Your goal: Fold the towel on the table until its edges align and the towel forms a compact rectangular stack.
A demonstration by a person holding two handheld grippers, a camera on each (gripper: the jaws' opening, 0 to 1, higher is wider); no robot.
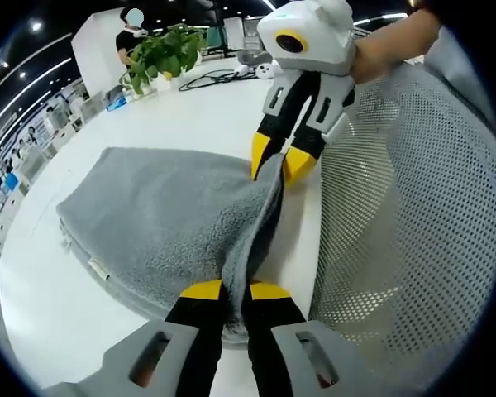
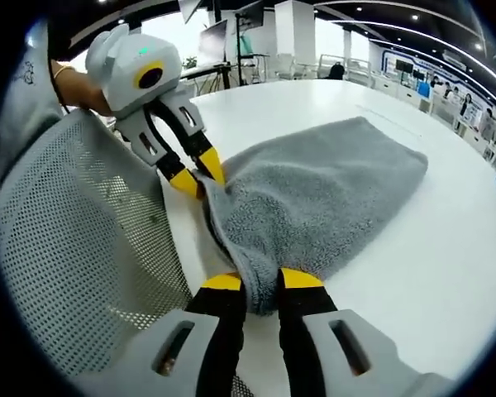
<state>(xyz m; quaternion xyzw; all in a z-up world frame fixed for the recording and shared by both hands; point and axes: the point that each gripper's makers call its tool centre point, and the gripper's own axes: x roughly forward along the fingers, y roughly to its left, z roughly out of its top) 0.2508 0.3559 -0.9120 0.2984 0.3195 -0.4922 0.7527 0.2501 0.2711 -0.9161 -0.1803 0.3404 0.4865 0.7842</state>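
A grey towel [image 1: 161, 219] lies folded on the white table [image 1: 223, 112], its near edge lifted between the two grippers. In the left gripper view my left gripper [image 1: 236, 291] is shut on the towel's near corner, and the right gripper [image 1: 277, 161] pinches the same edge farther away. In the right gripper view my right gripper [image 2: 262, 283] is shut on the towel [image 2: 322, 194], and the left gripper [image 2: 197, 178] grips the edge at the upper left. The towel edge hangs taut between them, over the table's side.
A white mesh chair back [image 1: 413, 215] stands close against the table edge beside both grippers, seen again in the right gripper view as the chair back [image 2: 74, 240]. A potted plant [image 1: 161, 54] and a black cable [image 1: 215, 78] sit at the far end. A person's hand [image 1: 388, 41] holds the right gripper.
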